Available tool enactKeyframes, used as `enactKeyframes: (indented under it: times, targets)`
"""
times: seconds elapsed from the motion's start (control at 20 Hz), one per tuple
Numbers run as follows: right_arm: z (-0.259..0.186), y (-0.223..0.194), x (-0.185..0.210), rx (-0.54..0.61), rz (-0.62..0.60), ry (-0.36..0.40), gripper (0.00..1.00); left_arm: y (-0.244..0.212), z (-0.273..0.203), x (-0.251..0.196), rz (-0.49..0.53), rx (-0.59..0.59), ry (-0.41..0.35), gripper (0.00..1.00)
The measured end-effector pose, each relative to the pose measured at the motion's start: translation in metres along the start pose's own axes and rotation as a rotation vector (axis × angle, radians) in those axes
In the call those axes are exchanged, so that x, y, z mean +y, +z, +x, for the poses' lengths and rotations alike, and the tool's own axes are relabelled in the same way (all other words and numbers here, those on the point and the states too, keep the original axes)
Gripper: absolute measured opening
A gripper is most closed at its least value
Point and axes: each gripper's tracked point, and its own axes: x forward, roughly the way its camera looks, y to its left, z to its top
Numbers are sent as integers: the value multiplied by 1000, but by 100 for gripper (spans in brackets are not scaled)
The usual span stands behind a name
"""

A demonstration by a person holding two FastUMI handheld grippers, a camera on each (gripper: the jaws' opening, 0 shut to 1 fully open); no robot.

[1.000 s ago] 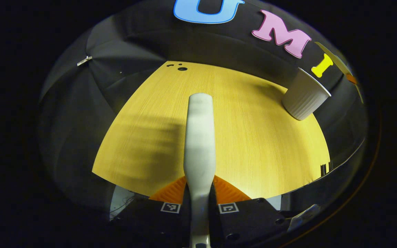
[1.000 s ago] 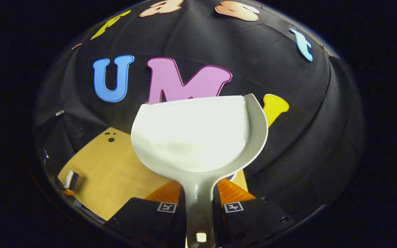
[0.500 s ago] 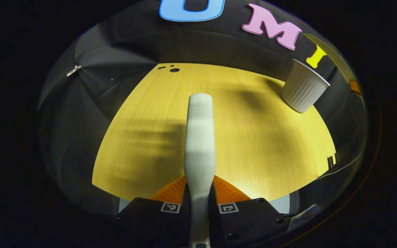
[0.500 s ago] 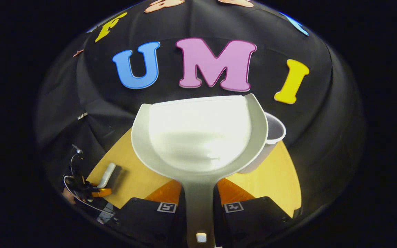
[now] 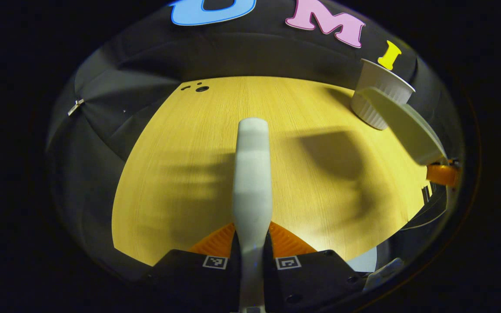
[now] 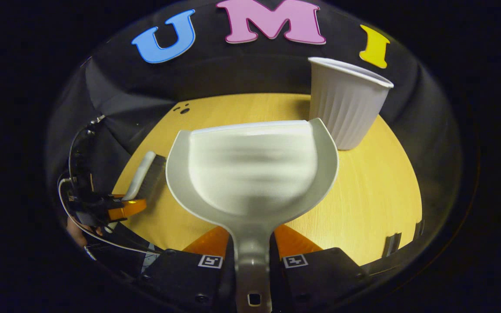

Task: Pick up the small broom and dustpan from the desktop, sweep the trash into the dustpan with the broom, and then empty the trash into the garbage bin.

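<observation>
Both tools are in hand, and the dustpan (image 6: 250, 174) looks bare, so emptying seems done or nearly so. The right claw (image 6: 252, 256) is clenched on the dustpan's handle, pan held level, garbage bin (image 6: 346, 104) at 1 o'clock. The left claw (image 5: 252, 248) is clamped on the broom (image 5: 252, 174) above the surface (image 5: 181, 152). Next move, I judge: setting the tools down.

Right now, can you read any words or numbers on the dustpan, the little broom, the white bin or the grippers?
There is nothing to read on any of them.
The dustpan: plain, no words or numbers.
The small broom: plain, none.
The garbage bin: only ribs, none.
The square markers on the right hand-held gripper and the left hand-held gripper: black-and-white patterns, not letters.
</observation>
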Motion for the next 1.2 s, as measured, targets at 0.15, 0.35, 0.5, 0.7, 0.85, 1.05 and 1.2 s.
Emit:
enactKeyframes:
  times: [0.15,0.35,0.5,0.7,0.85,1.05,1.2]
  targets:
    - [8,-24,-6,58,33,-28,31,6,16,-7,-2,24,7,27]
    - [9,-39,-8,112,47,-61,35,11,33,-15,16,60,31,27]
    - [10,-44,-7,155,51,-66,35,15,45,-16,30,88,57,27]
    - [11,-49,-12,196,22,-70,36,17,50,-26,20,103,69,28]
    - [16,-51,-8,203,46,-68,34,15,51,-23,19,115,70,31]
    - [16,-42,-6,197,65,-51,65,19,47,-26,47,92,42,39]
    - [12,-35,-4,168,50,-59,100,24,34,-31,65,54,24,81]
